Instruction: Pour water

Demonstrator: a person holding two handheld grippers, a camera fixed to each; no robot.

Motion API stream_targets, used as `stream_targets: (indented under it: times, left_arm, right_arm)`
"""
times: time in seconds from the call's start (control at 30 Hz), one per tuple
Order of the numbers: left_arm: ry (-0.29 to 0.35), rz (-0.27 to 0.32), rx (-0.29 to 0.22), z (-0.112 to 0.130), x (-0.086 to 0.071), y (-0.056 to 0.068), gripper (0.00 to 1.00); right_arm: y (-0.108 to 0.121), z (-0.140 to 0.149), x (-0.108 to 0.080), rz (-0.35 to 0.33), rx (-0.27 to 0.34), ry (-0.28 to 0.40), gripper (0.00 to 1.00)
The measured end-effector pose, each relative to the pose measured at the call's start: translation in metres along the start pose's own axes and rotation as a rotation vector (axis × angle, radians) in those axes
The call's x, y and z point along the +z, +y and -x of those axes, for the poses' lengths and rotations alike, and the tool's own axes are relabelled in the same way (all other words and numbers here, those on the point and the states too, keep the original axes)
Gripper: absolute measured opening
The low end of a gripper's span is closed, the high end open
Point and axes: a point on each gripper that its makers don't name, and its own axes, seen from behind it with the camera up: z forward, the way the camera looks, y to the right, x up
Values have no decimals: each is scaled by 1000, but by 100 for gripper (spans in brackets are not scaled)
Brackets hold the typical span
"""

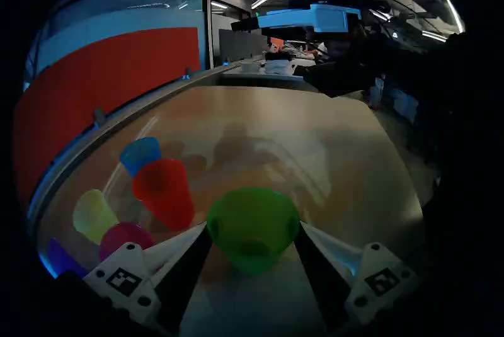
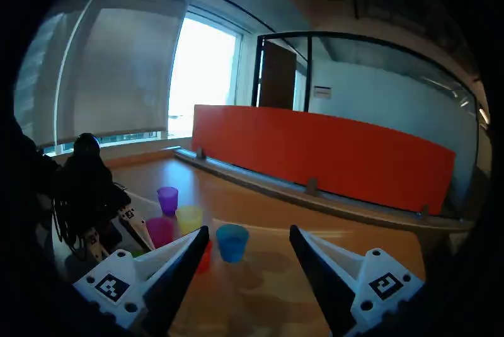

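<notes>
Over the wooden table [image 1: 302, 142] by the orange divider [image 1: 113, 79], the left gripper [image 1: 252, 227] holds a green plastic cup [image 1: 252, 239] pinched between both fingers. Between it and the divider stand a red cup [image 1: 165, 192], blue cup [image 1: 140, 153], yellow cup [image 1: 93, 214] and magenta cup [image 1: 123, 237]. The right gripper [image 2: 249, 228] is spread wide and empty, facing the divider.

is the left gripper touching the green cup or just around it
Touching. The left gripper view shows both fingertips of the left gripper pressed against the sides of the green cup, with no gap on either side.
</notes>
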Motion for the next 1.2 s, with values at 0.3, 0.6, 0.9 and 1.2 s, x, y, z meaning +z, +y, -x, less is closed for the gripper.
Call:
stream_targets:
  times: [0.3,0.6,0.9,1.2]
  left_arm:
    - [47,-29,-22,-14,-17,-2,87]
    - [112,-67,-34,-32,-34,-3,87]
    - [202,-104,-34,-61,-56,-7,87]
    - [275,-172,-16,-86,-84,-20,87]
  right_arm:
    - [0,-4,0,2,-7,0,99]
    - [0,-8,3,2,-16,1,99]
    - [0,-10,6,3,-24,-4,99]
    - [4,-10,11,6,-28,-11,99]
